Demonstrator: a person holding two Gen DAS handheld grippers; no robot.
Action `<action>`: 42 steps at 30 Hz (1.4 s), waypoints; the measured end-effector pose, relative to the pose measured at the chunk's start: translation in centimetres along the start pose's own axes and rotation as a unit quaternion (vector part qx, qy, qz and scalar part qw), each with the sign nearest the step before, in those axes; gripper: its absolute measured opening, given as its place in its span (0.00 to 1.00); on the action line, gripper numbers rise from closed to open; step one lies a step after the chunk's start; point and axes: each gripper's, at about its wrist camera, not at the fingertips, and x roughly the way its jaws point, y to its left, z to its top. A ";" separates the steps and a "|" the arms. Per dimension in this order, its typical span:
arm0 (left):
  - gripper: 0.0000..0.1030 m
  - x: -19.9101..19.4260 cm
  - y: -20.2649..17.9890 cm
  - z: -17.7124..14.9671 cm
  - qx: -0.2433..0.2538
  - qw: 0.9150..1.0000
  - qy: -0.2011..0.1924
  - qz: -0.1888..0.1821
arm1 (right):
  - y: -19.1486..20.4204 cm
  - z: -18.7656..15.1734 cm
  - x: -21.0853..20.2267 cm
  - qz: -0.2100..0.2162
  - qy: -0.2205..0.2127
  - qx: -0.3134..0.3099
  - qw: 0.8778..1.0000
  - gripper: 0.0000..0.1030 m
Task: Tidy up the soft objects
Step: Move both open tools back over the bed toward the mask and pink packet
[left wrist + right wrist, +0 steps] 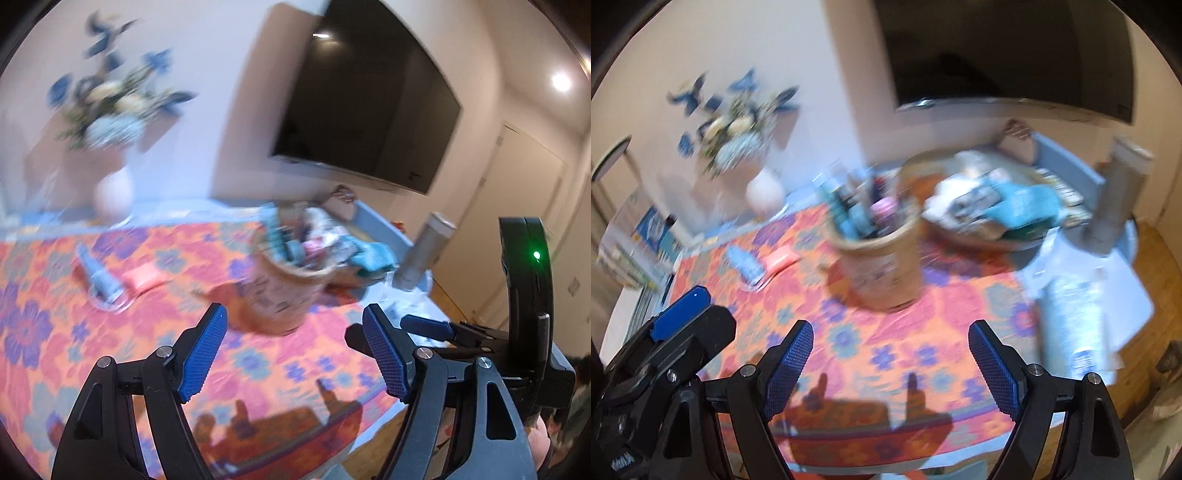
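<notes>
Your soft stuff: a pile of cloths (993, 210), teal and white, heaped in a shallow basket (964, 236) upper right of centre in the right view, behind the tall woven bin (882, 262). Blur smears all detail; item count unreadable. Left gripper (295, 354) and right gripper (894, 369) both spread wide, nothing between the pads, above the floral tablecloth (923, 332).

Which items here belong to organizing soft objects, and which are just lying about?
For the job: heap of cloths, teal one on top; wicker basket; both open, empty grippers, left gripper, right gripper.

Lying about: flower vase, grey cylinder, wall screen.
</notes>
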 end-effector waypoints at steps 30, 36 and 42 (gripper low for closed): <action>0.82 3.4 24.7 -5.1 -0.189 0.947 0.036 0.256 | 13.3 -0.7 20.0 0.095 0.044 -0.098 0.990 1.00; 0.91 4.1 24.1 -4.9 -0.166 0.949 0.054 0.263 | 14.0 -0.8 20.5 0.079 0.048 -0.117 0.989 1.00; 0.95 4.0 24.4 -4.9 -0.176 0.949 0.051 0.258 | 14.0 -0.8 20.5 0.082 0.047 -0.116 0.989 1.00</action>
